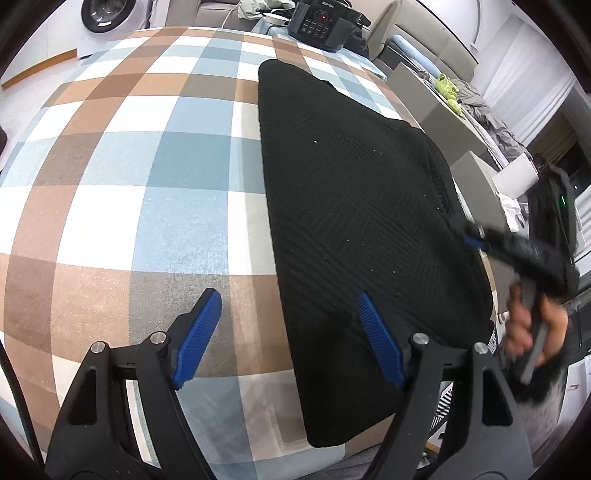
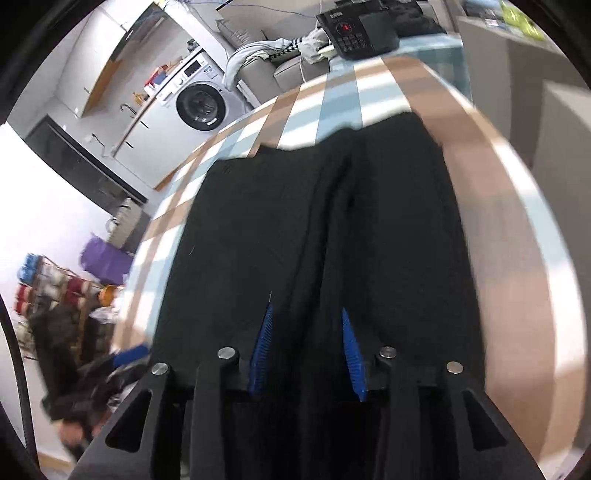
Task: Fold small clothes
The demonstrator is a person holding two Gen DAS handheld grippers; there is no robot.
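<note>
The black knitted garment (image 1: 354, 206) is lying flat on the checked cloth of the bench (image 1: 147, 184), towards the bench's right side, already folded into a long narrow shape. Its long axis is running away from the person, tapering to a rounded far end that is pointing at the black cooker (image 1: 325, 22) at the back. In the right wrist view a seam or fold line is running lengthwise down its middle.

The right tongs (image 2: 308, 347) are standing partly open over the garment's right edge, with dark fabric between the blue pads; the picture is blurred there, so they are probably not pinching it, though I cannot be sure. The left tongs (image 1: 291, 332) are gaping wide and holding nothing, one finger over the bare cloth and the other over the garment's near left edge.

The risk I am seeing: the knit is soft and layered, so a pinch catching only the top layer would be peeling the fold apart, and the right edge is lying close to the bench's rim, where a tug could be dragging it off.
</note>
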